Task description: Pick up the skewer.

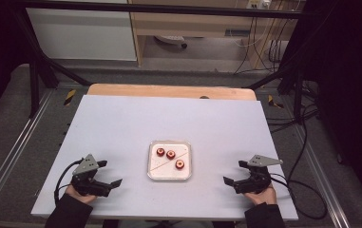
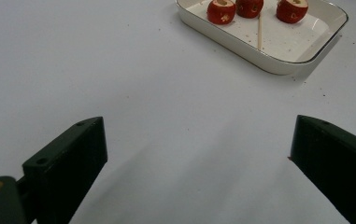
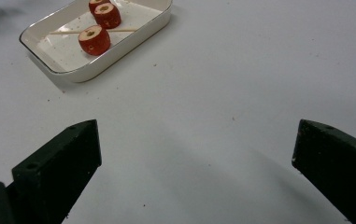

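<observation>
A white rectangular tray sits near the middle of the table's front half. It holds three red cored fruit pieces and a thin wooden skewer lying diagonally. My left gripper rests to the left of the tray, open and empty. My right gripper rests to the tray's right, also open and empty. In the left gripper view, the tray, the fruit pieces and the skewer lie ahead of the left gripper. In the right gripper view, the tray and a fruit piece lie up and left of the right gripper.
The white table sheet spreads wide around the tray. A wooden strip runs along the far edge. Black frame posts stand at the far corners. Cables trail on the floor at the right.
</observation>
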`<state>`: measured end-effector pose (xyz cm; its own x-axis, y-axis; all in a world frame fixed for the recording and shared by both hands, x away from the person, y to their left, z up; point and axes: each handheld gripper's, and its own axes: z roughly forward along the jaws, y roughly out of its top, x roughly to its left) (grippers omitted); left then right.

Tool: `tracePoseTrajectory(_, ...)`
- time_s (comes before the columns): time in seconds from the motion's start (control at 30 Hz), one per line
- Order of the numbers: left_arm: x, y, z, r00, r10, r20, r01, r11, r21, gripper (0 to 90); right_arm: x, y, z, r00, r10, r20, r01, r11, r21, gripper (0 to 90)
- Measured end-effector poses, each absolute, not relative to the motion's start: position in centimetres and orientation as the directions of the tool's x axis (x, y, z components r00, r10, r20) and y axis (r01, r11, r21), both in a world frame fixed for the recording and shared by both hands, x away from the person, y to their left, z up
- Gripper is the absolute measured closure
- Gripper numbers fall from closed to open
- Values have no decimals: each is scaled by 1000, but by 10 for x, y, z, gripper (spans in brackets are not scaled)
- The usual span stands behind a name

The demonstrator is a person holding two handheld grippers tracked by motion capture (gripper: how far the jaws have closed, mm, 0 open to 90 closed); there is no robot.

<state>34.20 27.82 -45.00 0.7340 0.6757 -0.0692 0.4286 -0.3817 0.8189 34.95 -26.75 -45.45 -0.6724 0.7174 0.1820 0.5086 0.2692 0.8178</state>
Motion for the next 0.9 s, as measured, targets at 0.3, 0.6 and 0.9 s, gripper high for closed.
tracePoseTrajectory(0.3, 344, 277, -449, 736, 674, -67, 428, -387, 817, 40, 349, -268, -453, -671, 718, 183, 509, 267, 818, 18)
tracePoseTrajectory(0.6, 346, 272, -448, 740, 669, -70, 430, -391, 814, 41, 349, -268, -453, -674, 715, 186, 507, 265, 821, 18)
tracePoseTrajectory(0.9, 346, 265, -444, 743, 666, -67, 430, -398, 811, 42, 349, -267, -454, -676, 714, 183, 506, 269, 819, 18)
